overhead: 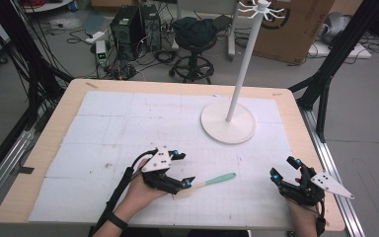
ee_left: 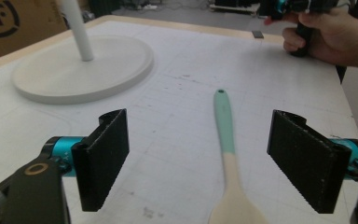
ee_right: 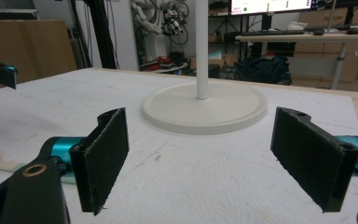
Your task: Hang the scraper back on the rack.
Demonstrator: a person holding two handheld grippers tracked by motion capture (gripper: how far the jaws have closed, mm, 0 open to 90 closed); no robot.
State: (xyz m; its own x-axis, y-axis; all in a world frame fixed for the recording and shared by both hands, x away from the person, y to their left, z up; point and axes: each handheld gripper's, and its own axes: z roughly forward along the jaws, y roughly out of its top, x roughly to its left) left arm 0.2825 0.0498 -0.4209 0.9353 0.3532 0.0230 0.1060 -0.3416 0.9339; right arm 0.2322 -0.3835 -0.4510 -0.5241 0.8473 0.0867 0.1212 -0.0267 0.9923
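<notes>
Far left of the table, nothing but bare white mat (overhead: 103, 123) is seen. Moving in, the left gripper (overhead: 185, 170) is held low over the mat near the front edge, its jaws spread wide with nothing between the pads. In the left gripper view the spatula (ee_left: 227, 154) is seen lying flat between those jaws, pale wooden blade nearest the camera, mint-green handle running away across the mat. It is touched by neither pad.

A risk can be read here — the spatula sits closer to one jaw than the other, so if the jaws are closed as they stand, the tool may be shoved sideways or spun flat on the mat rather than pinched. It lies so low that the pads could be driven onto the mat first, or could slip over the thin neck.

Further along, the white stand (overhead: 227, 129) rests on its round base, well apart from the spatula, its pole rising to hooks at the top. A high lift could be knocked against that pole.

At the right, the right gripper (overhead: 284, 168) is held near the table's corner, jaws likewise wide and empty, well apart from the spatula — no help is offered from there if the tool skids.
</notes>
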